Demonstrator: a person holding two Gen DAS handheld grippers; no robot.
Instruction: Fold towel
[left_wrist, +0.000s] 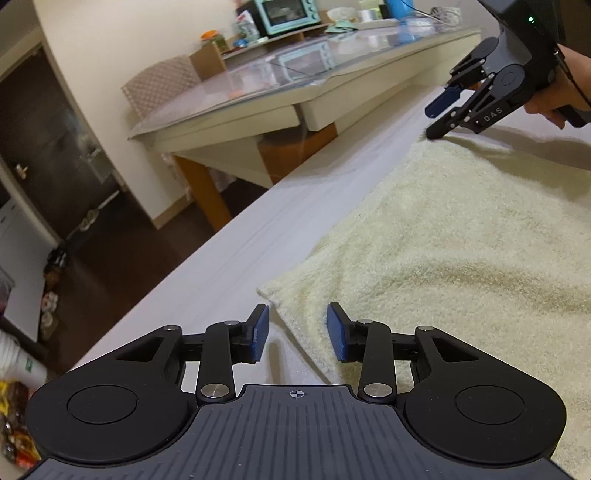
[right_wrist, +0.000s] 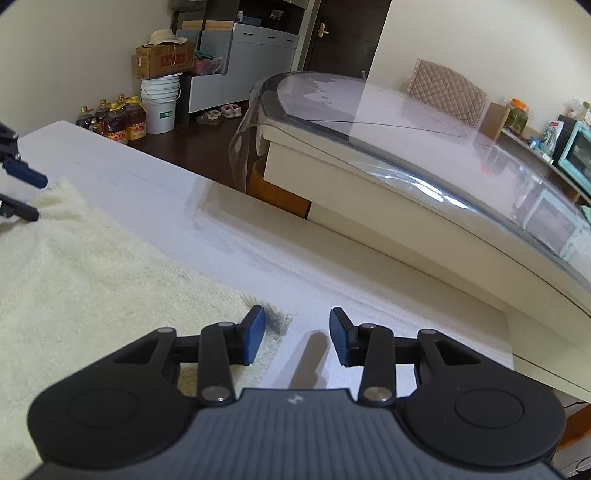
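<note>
L wrist view: left gripper (left_wrist: 297, 330) jaws spread, empty, astride towel (left_wrist: 443, 240) corner at lower centre; the hem could be missed. R wrist view: right gripper (right_wrist: 297, 338) likewise released, corner beside its left pad (right_wrist: 255, 339); fabric may be pushed, not pinched

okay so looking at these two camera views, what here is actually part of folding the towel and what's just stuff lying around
Part of the job:
towel, spread flat
left gripper, open at one corner
right gripper, open at another corner
white table underneath

Lying about:
toaster oven
oil bottles
white bucket
cardboard box
</note>
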